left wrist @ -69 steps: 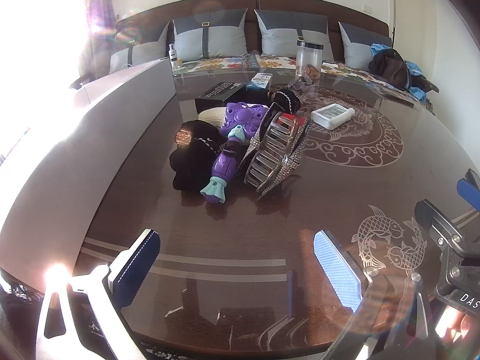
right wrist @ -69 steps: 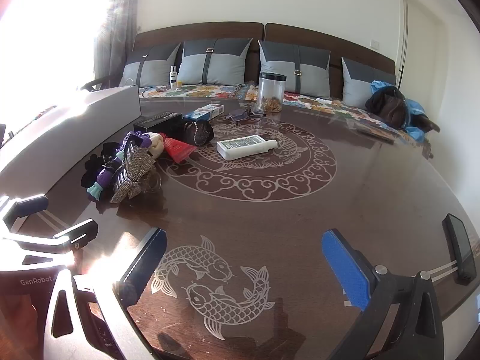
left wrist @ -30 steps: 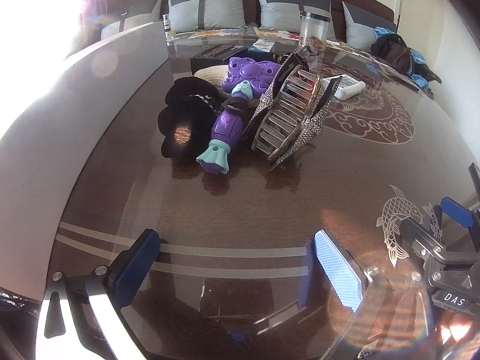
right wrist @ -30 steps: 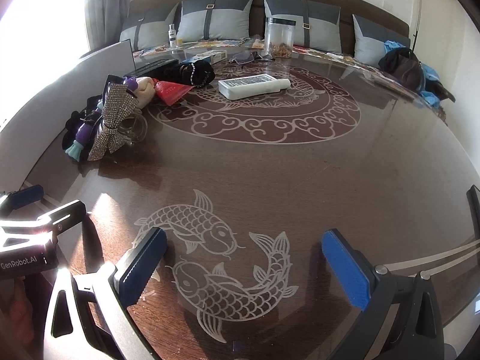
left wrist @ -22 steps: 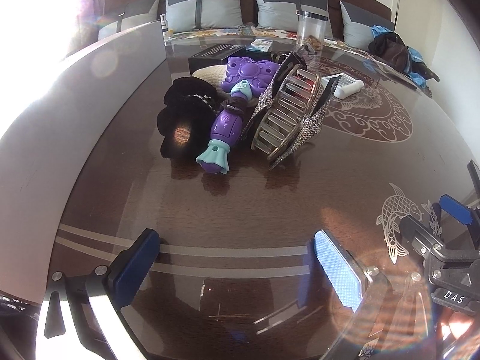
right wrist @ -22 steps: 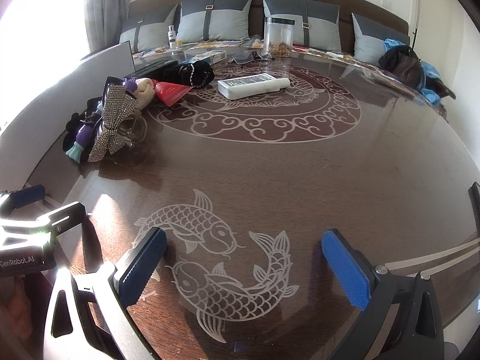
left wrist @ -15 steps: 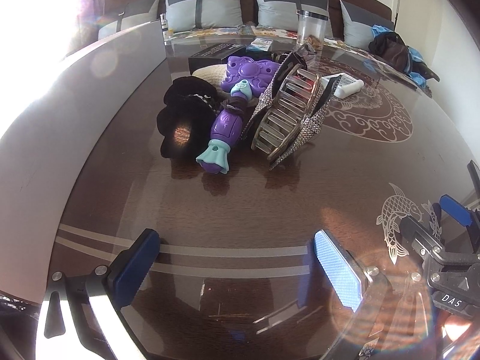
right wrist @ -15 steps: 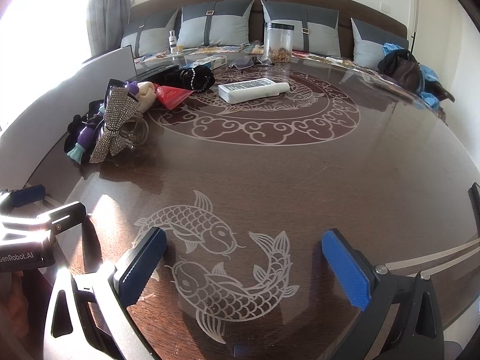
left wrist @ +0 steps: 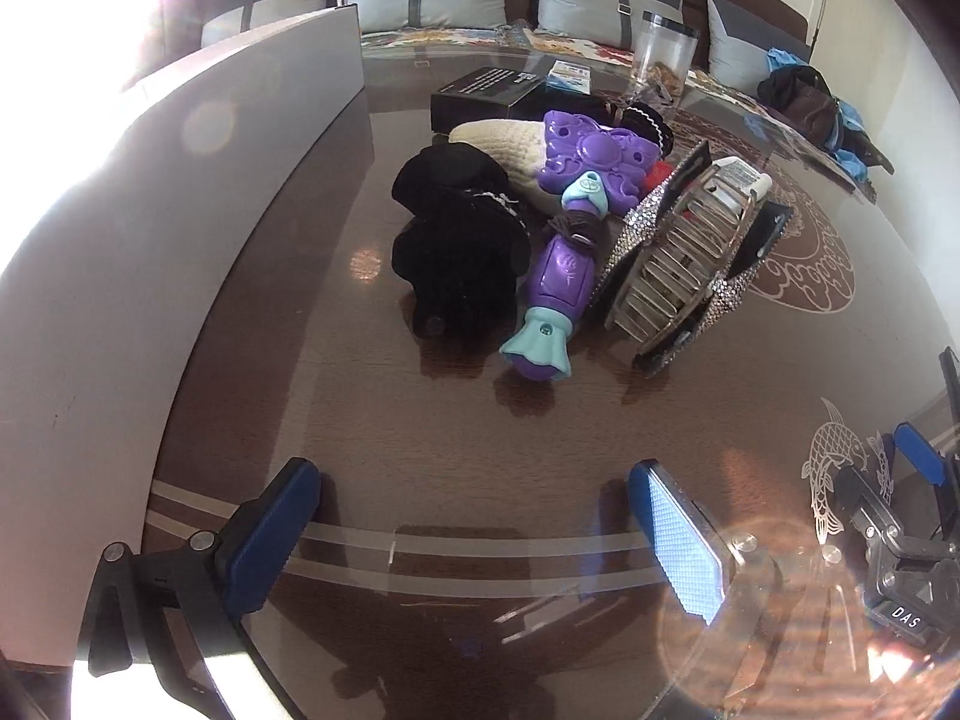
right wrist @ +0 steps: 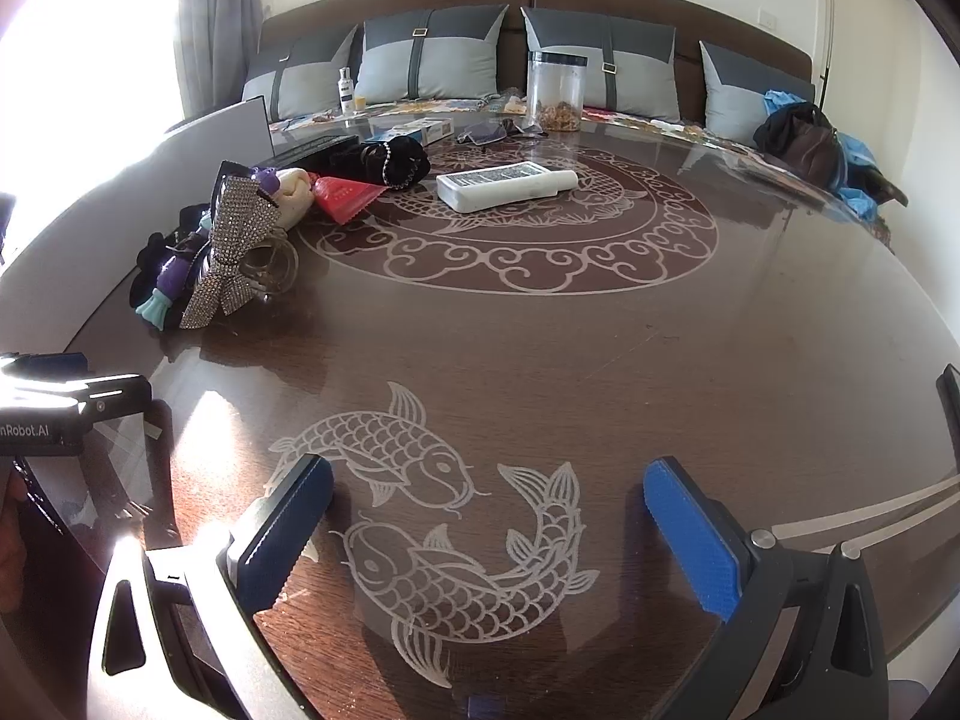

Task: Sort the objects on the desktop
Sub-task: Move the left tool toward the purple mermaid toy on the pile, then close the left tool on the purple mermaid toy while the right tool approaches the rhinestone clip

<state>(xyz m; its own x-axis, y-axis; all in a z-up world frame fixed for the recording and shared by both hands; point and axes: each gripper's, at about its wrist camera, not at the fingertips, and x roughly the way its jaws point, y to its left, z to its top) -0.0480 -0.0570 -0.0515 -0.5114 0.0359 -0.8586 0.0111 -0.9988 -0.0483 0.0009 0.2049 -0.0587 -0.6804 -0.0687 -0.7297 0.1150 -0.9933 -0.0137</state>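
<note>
A pile of small objects lies on the dark round table: a black scrunchie [left wrist: 456,240], a purple toy [left wrist: 564,264], a rhinestone hair claw [left wrist: 678,258] and a cream knitted piece [left wrist: 498,141]. My left gripper [left wrist: 474,516] is open and empty, short of the pile. My right gripper [right wrist: 486,516] is open and empty over the engraved fish [right wrist: 432,510]. The pile shows at left in the right wrist view, with the claw [right wrist: 231,246] in front, a red packet [right wrist: 342,195] and a black pouch [right wrist: 390,162] behind.
A white remote [right wrist: 504,183] lies mid-table. A clear jar [right wrist: 555,90], glasses [right wrist: 489,132] and small boxes [right wrist: 414,132] stand at the far side. A grey bin wall [left wrist: 150,210] runs along the left. A sofa with cushions [right wrist: 432,60] is behind.
My left gripper has moved closer to the pile and a little to the left. My right gripper has tilted up slightly. Both stay open.
</note>
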